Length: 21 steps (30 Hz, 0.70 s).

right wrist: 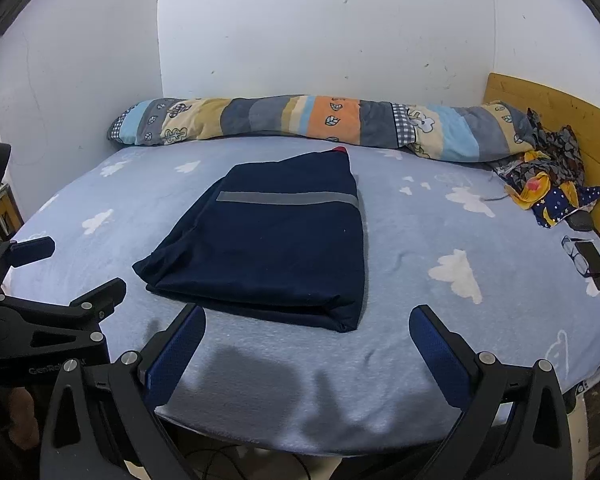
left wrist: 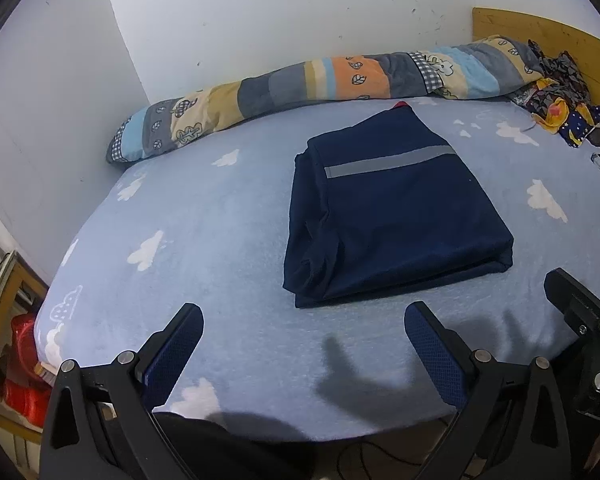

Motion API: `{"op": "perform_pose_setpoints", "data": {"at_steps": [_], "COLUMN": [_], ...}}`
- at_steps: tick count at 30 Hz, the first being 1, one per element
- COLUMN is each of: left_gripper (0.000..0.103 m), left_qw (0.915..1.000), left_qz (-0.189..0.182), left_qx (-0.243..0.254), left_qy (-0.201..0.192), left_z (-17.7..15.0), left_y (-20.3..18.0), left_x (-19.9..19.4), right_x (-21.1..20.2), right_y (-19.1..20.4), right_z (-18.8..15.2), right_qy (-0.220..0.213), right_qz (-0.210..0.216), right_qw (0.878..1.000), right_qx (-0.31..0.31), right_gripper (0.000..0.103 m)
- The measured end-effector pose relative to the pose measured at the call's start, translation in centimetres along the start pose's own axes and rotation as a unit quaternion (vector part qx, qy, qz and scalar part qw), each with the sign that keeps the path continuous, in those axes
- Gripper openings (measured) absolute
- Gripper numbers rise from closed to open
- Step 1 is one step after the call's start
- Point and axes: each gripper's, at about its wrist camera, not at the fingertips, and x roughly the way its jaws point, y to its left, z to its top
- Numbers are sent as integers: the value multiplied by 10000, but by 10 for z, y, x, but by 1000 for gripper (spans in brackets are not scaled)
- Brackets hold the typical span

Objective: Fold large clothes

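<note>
A navy garment (left wrist: 396,216) with a grey reflective stripe lies folded into a thick rectangle on the light blue cloud-print bed sheet (left wrist: 204,216). It also shows in the right wrist view as the same folded garment (right wrist: 276,240), a red tip peeking out at its far end. My left gripper (left wrist: 304,316) hovers open above the bed's near edge, short of the garment, with nothing between its blue pads. My right gripper (right wrist: 308,318) is open too, just in front of the garment's near fold. The left gripper (right wrist: 48,280) also appears at the left edge of the right wrist view.
A rolled patchwork quilt (right wrist: 320,124) lies along the white wall. Crumpled patterned clothes (right wrist: 552,176) sit by the wooden headboard (right wrist: 560,120). Glasses and a phone (right wrist: 592,264) rest at the bed's right side. Red bags (left wrist: 24,364) stand on the floor at left.
</note>
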Motion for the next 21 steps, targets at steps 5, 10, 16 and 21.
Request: {"op": "perform_pose_setpoints", "data": {"at_steps": [5, 10, 16, 21], "left_gripper": [102, 102, 102, 102], "left_qw": [10000, 9999, 9996, 9995], "left_qz": [56, 95, 169, 186], "left_qx": [39, 116, 190, 224], "left_qy": [-8, 71, 102, 125], "left_z": [-1, -2, -2, -3], "left_y": [1, 0, -1, -1], "left_x": [1, 4, 4, 5], "right_x": [0, 0, -1, -1], "right_y": [1, 0, 0, 1], "right_z": [0, 0, 0, 0], "right_qy": [-2, 15, 4, 10], "right_qz": [4, -4, -3, -8], "right_qw": [10000, 10000, 10000, 10000], "right_qx": [-24, -38, -28, -37], "right_gripper": [103, 103, 103, 103]}}
